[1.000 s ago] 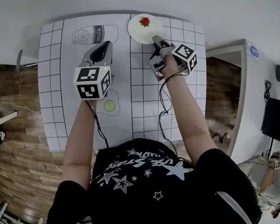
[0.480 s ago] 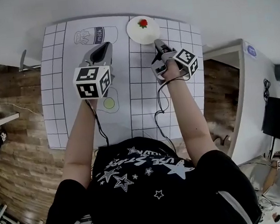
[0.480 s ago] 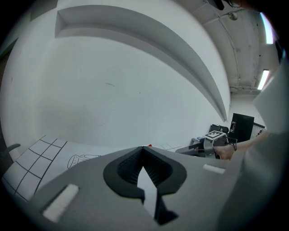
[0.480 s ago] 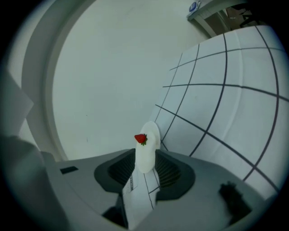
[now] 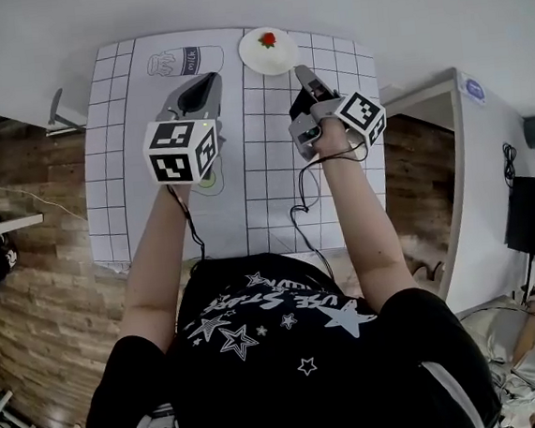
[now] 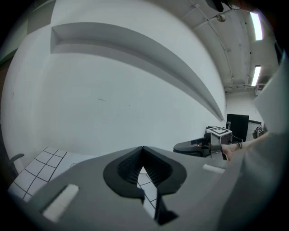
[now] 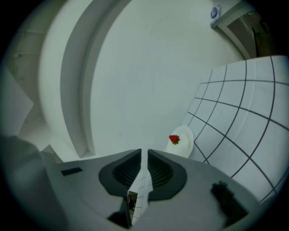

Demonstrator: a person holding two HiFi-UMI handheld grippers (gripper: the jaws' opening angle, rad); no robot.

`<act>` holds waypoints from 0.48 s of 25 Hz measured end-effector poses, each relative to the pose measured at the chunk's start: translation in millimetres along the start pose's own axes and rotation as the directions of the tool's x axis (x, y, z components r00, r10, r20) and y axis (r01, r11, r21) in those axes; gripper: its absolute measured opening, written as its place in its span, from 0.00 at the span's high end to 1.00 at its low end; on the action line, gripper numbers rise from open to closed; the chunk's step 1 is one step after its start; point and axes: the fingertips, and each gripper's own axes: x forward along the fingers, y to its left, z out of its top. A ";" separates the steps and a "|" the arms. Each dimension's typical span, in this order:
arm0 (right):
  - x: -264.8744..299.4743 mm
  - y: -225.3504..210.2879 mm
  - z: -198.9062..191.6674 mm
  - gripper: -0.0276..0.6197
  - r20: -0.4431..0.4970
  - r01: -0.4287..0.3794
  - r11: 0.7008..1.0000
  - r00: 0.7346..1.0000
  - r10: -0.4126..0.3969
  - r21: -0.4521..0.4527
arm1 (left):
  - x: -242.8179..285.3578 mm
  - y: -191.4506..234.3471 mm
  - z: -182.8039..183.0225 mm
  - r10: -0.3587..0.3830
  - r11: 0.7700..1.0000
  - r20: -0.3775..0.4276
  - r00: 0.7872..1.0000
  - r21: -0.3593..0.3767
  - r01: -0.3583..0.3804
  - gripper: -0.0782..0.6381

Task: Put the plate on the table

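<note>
Jaws of right tongs [image 7: 143, 154] closing empty; left tongs [image 6: 142, 153] pressed together, empty.

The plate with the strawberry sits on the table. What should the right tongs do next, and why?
Probably just draw back and rest: the plate lies flat on the gridded table, clear of the right tongs, which are closing with nothing between them.

Head view looks steeply down; both gripper views sit low, facing 12 o'clock; head and right views share the plate [image 5: 267, 60].
</note>
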 end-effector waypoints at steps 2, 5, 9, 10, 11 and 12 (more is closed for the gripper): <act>-9.8 23.7 -1.5 0.89 -0.013 -0.069 0.996 0.998 0.068 -0.062 | -8.5 -11.5 3.7 -0.002 1.000 0.010 1.000 0.008 0.002 0.88; -30.2 55.6 -5.9 0.91 -0.037 -0.162 0.978 0.987 0.158 -0.132 | -22.6 -30.7 5.7 -0.007 1.000 0.015 1.000 0.023 0.007 0.88; -61.0 87.0 -16.3 0.92 -0.058 -0.235 0.952 0.972 0.228 -0.195 | -45.1 -57.5 8.6 -0.011 0.999 0.028 1.000 0.035 0.010 0.88; -68.8 91.8 -20.1 0.92 -0.066 -0.242 0.946 0.970 0.233 -0.216 | -50.9 -64.1 9.1 -0.011 0.999 0.032 0.999 0.038 0.010 0.88; -77.0 95.7 -24.2 0.92 -0.075 -0.248 0.939 0.969 0.237 -0.237 | -56.8 -70.9 9.3 -0.012 0.999 0.035 0.999 0.043 0.011 0.88; -85.3 99.2 -28.4 0.92 -0.086 -0.255 0.932 0.967 0.240 -0.259 | -62.6 -78.1 9.3 -0.014 0.999 0.039 0.999 0.049 0.012 0.88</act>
